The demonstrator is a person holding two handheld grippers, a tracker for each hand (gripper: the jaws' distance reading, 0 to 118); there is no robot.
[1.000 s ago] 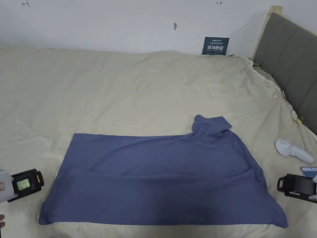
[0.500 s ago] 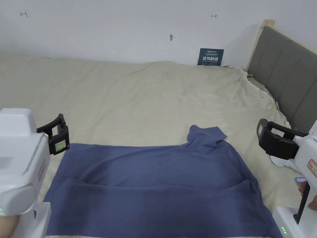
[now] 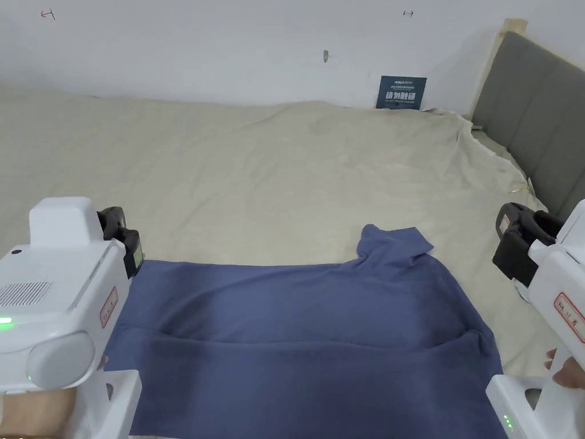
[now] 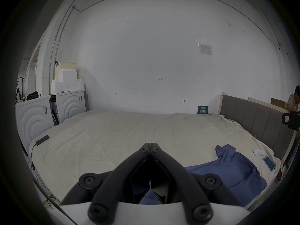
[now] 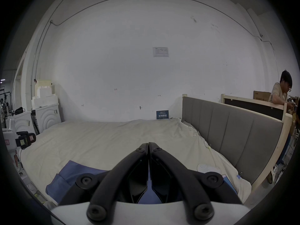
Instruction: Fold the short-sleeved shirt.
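Head view, blue shirt (image 3: 308,320) flat on bed (image 3: 257,171), left tool (image 4: 150,149) and right tool (image 5: 148,145) pinched empty.

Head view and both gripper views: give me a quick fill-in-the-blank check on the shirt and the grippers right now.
1. The shirt lying on the bed sheet is ____ in colour.
2. The left gripper has its jaws ____.
3. The right gripper holds ____ between its jaws.
4. The sleeve sticks out toward the ____.

Missing words: blue; shut; nothing; wall
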